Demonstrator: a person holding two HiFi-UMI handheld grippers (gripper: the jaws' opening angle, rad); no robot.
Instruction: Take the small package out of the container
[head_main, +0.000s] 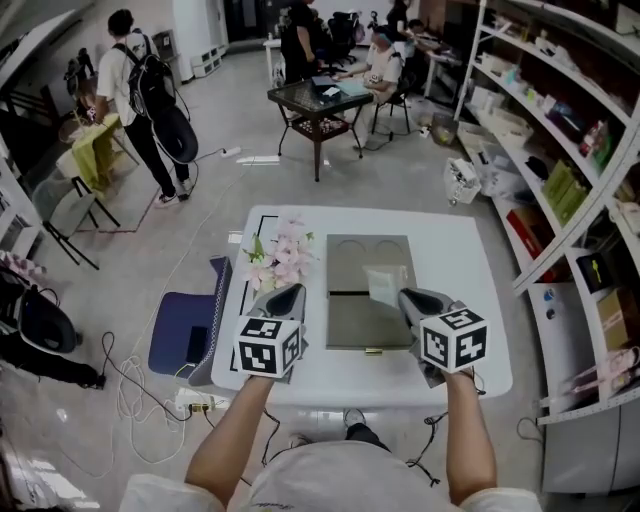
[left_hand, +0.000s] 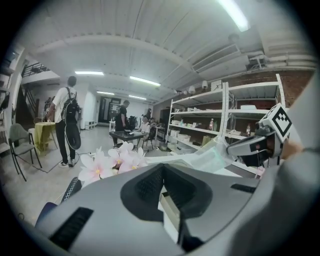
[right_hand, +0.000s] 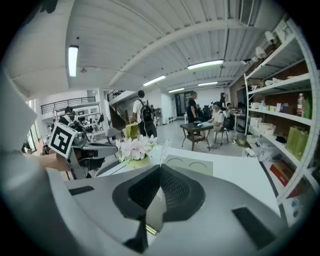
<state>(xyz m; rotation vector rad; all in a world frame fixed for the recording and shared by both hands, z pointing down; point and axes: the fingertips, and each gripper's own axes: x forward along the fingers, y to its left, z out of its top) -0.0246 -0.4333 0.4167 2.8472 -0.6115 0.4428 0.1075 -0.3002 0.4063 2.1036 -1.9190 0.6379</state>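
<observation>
Right gripper (head_main: 405, 296) is clamped shut on the small package (head_main: 383, 285), a thin, clear film pouch pinched by one edge. The right gripper view shows the film standing up between the pads.

The package is in the air. From above it sits over the right side of the container (head_main: 345, 325), near the seam, and in the left gripper view it looks clear of the surface. The container is a flat grey case lying open on the white table (head_main: 470, 300).

Left gripper (head_main: 293, 292) has its jaws together with nothing in them, as far as I can see. It's parked at the container's left edge, just beside the flowers (head_main: 280, 258).

My read is the pick is done and what's left is carry-out and put-down.

How I'd do it:
- Don't relax the pinch. The film is slick and floppy and only an edge is held, so it could slip out.
- Raise it a bit more before going sideways, so the hanging corner doesn't drag on the container rim.
- Go right or towards the body, where the table is bare. Avoid the flower side.
- Move slowly. A limp pouch swings, and a swing could peel it out of the pads.
- Lower until the pouch rests on the table, then open.
- Left gripper can press on the container if it shifts, otherwise leave it parked.
</observation>
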